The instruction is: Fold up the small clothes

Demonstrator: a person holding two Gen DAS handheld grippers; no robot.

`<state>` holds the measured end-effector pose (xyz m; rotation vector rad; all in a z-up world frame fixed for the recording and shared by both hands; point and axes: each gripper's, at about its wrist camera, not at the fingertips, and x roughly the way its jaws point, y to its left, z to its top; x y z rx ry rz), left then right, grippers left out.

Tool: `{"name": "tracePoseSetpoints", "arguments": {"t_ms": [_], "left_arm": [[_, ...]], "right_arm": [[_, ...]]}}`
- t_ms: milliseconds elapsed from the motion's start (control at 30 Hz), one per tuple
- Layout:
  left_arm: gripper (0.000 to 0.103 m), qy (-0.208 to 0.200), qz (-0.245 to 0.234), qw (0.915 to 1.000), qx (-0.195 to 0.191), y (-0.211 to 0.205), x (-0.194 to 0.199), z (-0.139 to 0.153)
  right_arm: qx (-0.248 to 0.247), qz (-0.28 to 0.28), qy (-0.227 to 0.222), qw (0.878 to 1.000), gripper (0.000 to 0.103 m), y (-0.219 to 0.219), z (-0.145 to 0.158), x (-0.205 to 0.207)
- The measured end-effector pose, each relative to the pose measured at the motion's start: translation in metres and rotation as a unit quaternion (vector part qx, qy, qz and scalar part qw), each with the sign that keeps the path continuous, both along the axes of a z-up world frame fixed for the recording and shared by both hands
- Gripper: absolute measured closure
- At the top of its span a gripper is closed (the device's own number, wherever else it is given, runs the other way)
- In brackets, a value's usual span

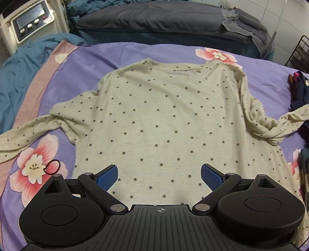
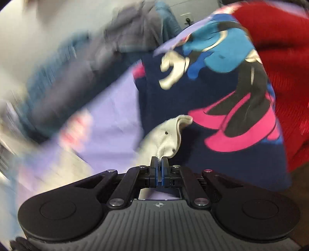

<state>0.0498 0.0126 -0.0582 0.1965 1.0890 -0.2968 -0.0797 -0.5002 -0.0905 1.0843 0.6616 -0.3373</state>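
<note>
A cream long-sleeved shirt with small dark dots [image 1: 164,115] lies flat on the purple flowered bedsheet [image 1: 119,54], neck at the far side. Its left sleeve [image 1: 25,135] stretches out to the left; its right sleeve [image 1: 274,127] is bunched and twisted at the right. My left gripper [image 1: 159,173] is open and empty, hovering over the shirt's near hem. In the right wrist view my right gripper [image 2: 160,161] is shut on the cream sleeve end [image 2: 166,135], held above a navy cartoon-print garment [image 2: 202,96]. That view is motion-blurred.
A black hair tie [image 1: 52,167] lies on the sheet left of the shirt. A red garment [image 2: 280,67] lies beside the navy one. Dark clothes [image 1: 299,86] sit at the right edge. A grey pillow [image 1: 154,17], a white machine [image 1: 29,21] and a wire rack [image 1: 299,54] stand beyond.
</note>
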Motion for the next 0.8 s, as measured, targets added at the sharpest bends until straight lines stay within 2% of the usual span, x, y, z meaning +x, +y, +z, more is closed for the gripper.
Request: {"name": "tracePoseSetpoints", "arguments": {"t_ms": [33,100,167,233,267,400,500,600,700,800], "left_arm": [[0.000,-0.002,0.000,1.0000,-0.003,-0.006,-0.002,0.003],[0.000,-0.001,0.000,0.9999,-0.015,-0.016,-0.004,0.007],[0.000,-0.003,-0.002,0.9997,-0.023,-0.028,-0.005,0.010],[0.000,-0.003,-0.004,0.9997,-0.024,-0.039,-0.009,0.010],[0.000,-0.004,-0.006,0.9997,-0.025,-0.046,-0.011,0.010],[0.000,0.005,-0.017,0.9995,-0.025,-0.070,-0.020,0.006],[0.000,0.013,-0.030,0.9992,-0.024,-0.086,-0.026,0.001],[0.000,0.017,-0.043,0.9988,-0.015,-0.098,-0.031,0.000],[0.000,0.009,-0.048,0.9987,-0.012,-0.102,-0.036,0.004],[0.000,0.010,-0.040,0.9991,-0.008,-0.102,-0.038,0.004]], "right_arm": [[0.049,-0.032,-0.046,0.997,0.098,-0.014,0.009,-0.012],[0.094,-0.076,-0.121,0.985,0.098,-0.042,0.029,-0.033],[0.084,-0.106,-0.167,0.977,0.098,-0.072,0.054,-0.051],[0.056,-0.130,-0.195,0.971,0.098,-0.102,0.074,-0.068],[0.047,-0.138,-0.194,0.970,0.098,-0.116,0.080,-0.074],[-0.022,-0.170,-0.140,0.975,0.101,-0.164,0.082,-0.083],[-0.056,-0.177,-0.066,0.980,0.101,-0.187,0.063,-0.068],[-0.066,-0.168,-0.002,0.983,0.098,-0.196,0.046,-0.060],[-0.081,-0.114,-0.004,0.990,0.097,-0.185,0.041,-0.064],[-0.141,-0.036,0.013,0.989,0.075,-0.166,0.044,-0.068]]}}
